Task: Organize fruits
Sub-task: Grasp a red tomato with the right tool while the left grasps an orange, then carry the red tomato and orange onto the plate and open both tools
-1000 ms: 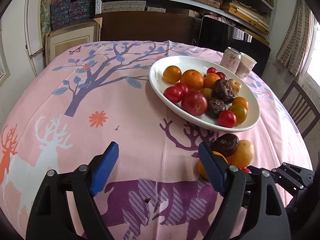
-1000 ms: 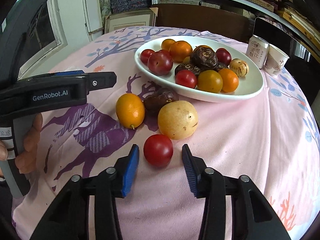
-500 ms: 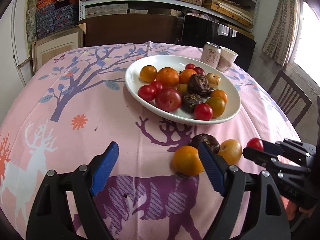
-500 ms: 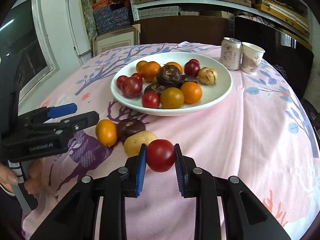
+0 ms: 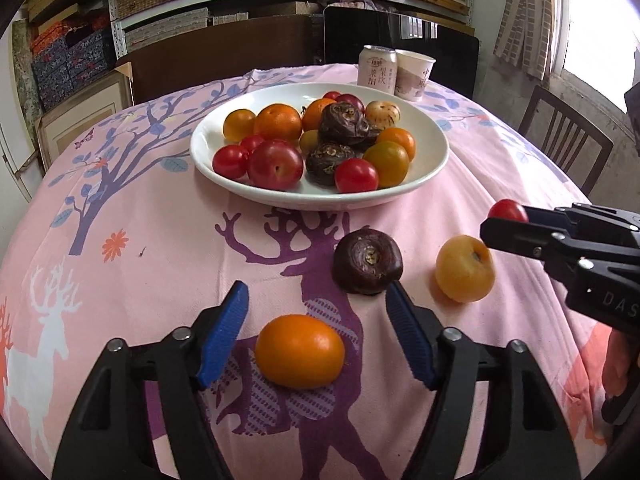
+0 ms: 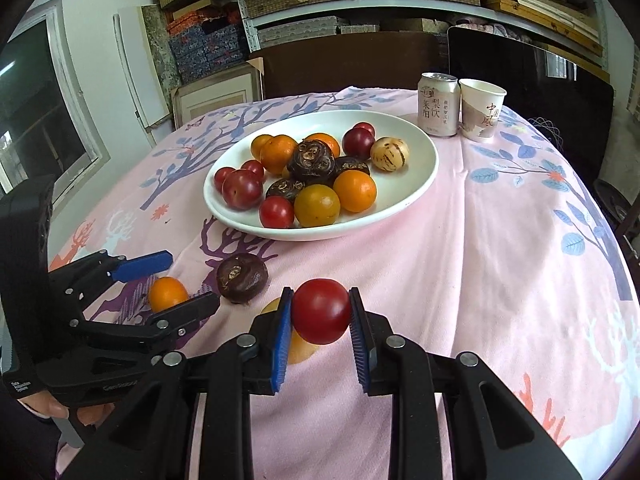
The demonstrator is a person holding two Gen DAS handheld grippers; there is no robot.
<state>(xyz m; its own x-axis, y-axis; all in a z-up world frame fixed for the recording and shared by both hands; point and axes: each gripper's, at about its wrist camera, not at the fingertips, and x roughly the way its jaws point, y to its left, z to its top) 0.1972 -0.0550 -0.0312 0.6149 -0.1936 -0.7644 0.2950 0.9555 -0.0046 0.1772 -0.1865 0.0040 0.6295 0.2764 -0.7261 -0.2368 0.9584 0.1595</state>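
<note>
Tomato (image 6: 321,311) pinched in our right claw (image 6: 320,320), bound for the plate (image 6: 424,176); left claw (image 5: 316,330) gapes around an orange (image 5: 300,351).

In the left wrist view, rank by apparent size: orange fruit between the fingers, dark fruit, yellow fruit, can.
1. orange fruit, though nearest the camera
2-3. dark fruit, yellow fruit: alike
4. can, farthest, so unsure

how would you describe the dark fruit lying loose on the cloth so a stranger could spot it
Find the white plate on the pink cloth. Just in front of it, three fruits lie loose. The dark fruit is the middle one, on the purple deer print: brown-black and wrinkled, between a smooth orange fruit and a yellow fruit.
</note>
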